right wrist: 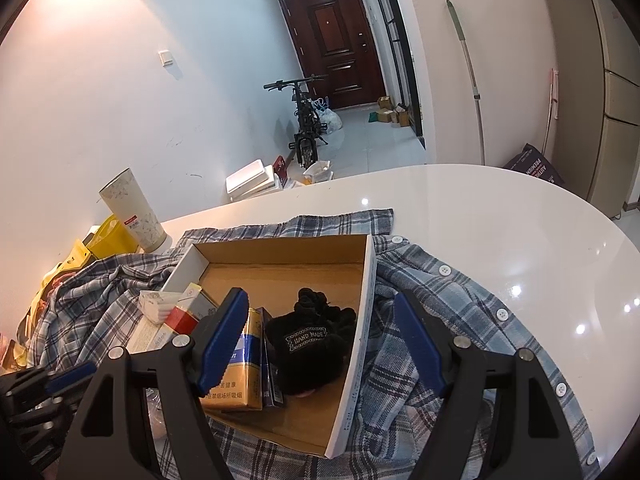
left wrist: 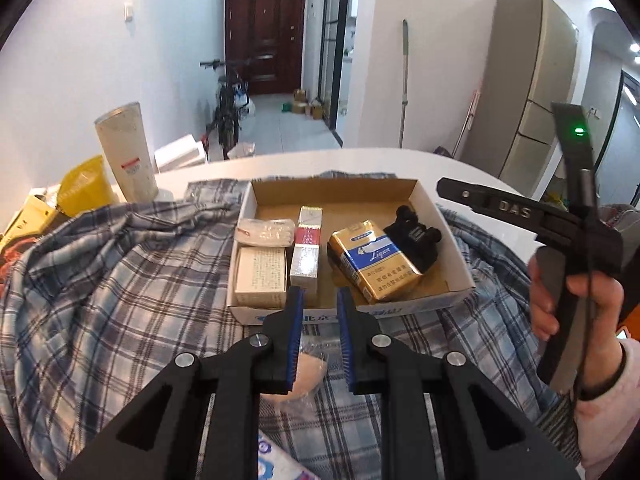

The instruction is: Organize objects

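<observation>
- Cardboard box [left wrist: 456, 276], shallow and open-topped, sits on a plaid shirt [left wrist: 120, 280] spread over the white table [right wrist: 480, 208]; it already holds a gold cigarette pack [left wrist: 374, 264], a red-and-silver carton [left wrist: 307, 248], a white printed box [left wrist: 260, 276], a pale packet [left wrist: 264, 232] and a black knitted piece [left wrist: 414, 240].
- Just outside the near wall, under the left gripper [left wrist: 319, 300], lies a peach-coloured item in clear wrap [left wrist: 310, 364], probably next to go in.
- It looks light and soft, its film slippery and crinkly; a gentle pinch across the middle seems safest. The packs are stiff and light, best taken across their narrow sides.
- Left gripper hovers over the box's near edge, jaws slightly apart and holding nothing.
- Right gripper [right wrist: 320, 312] stands wide open, empty, straddling the box's right wall above the knitted piece.
- Only the left view shows the wrapped item and the person's right hand [left wrist: 576, 304]; only the right view reads the knit's "HAND MADE" label [right wrist: 308, 338] and shirt buttons [right wrist: 443, 269].
- Beyond, a tall cup [left wrist: 126, 152] and yellow bag [left wrist: 86, 184] stand at the table's left.
</observation>
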`<action>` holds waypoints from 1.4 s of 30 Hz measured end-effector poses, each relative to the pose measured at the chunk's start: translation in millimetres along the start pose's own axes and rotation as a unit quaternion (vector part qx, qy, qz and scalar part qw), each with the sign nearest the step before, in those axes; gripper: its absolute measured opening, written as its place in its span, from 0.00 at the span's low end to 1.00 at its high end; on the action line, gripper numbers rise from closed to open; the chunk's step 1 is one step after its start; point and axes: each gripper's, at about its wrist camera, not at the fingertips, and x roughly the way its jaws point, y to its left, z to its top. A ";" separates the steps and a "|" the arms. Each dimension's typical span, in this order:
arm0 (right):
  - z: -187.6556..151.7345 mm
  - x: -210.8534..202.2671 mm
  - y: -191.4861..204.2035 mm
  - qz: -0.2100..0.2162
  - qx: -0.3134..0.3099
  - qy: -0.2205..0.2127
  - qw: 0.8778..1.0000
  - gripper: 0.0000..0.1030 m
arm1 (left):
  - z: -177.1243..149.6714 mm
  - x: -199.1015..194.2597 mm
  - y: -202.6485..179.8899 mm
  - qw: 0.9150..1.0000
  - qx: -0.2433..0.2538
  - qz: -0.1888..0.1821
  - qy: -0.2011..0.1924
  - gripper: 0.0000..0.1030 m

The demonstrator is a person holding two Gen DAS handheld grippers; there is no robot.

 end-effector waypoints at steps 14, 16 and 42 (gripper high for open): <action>16.9 -58.2 20.8 0.003 -0.022 -0.077 0.997 0.82 | 9.7 -59.5 -4.2 0.995 0.008 0.026 -0.093 0.84; 19.9 -70.7 22.2 0.010 -0.017 -0.088 0.996 0.93 | 9.4 -66.1 -7.8 0.994 0.014 0.025 -0.102 0.84; -15.5 -186.8 51.0 0.067 -0.051 -0.179 0.980 1.00 | -52.7 -60.8 2.5 0.998 -0.064 0.002 -0.009 0.86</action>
